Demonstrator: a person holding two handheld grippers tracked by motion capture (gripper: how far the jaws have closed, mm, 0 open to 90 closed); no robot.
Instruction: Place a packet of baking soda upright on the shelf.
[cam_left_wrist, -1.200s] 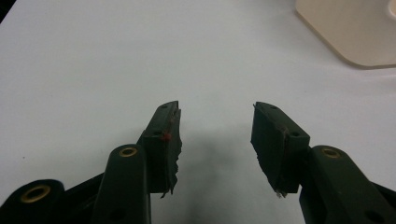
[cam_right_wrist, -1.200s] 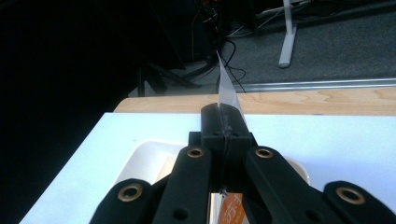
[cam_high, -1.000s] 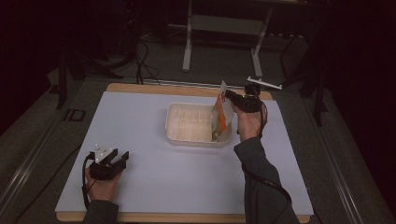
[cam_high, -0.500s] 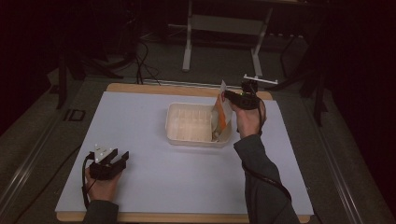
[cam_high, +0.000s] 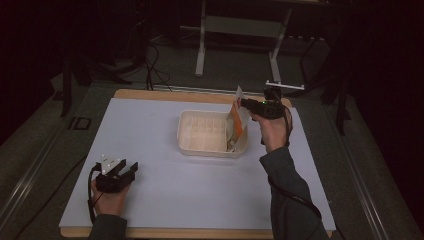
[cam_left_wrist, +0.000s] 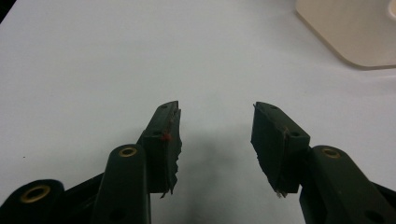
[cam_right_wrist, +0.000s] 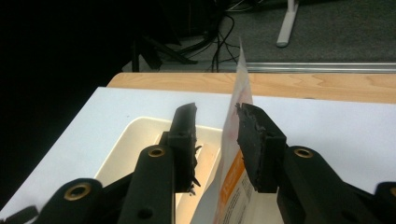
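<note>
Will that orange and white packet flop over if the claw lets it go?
Probably. The packet looks thin and flat, standing on edge against the tub's wall, so it may bend or slide down. It seems light; the right claw stands open around it.

One packet (cam_high: 237, 120), one tray (cam_high: 205, 131)

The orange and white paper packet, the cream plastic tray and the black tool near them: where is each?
Orange and white paper packet (cam_high: 236, 119), high view, its orange face.
Cream plastic tray (cam_high: 183, 134), high view, its left rim.
Right gripper (cam_right_wrist: 215, 128), right gripper view, the gap between its open jaws.
</note>
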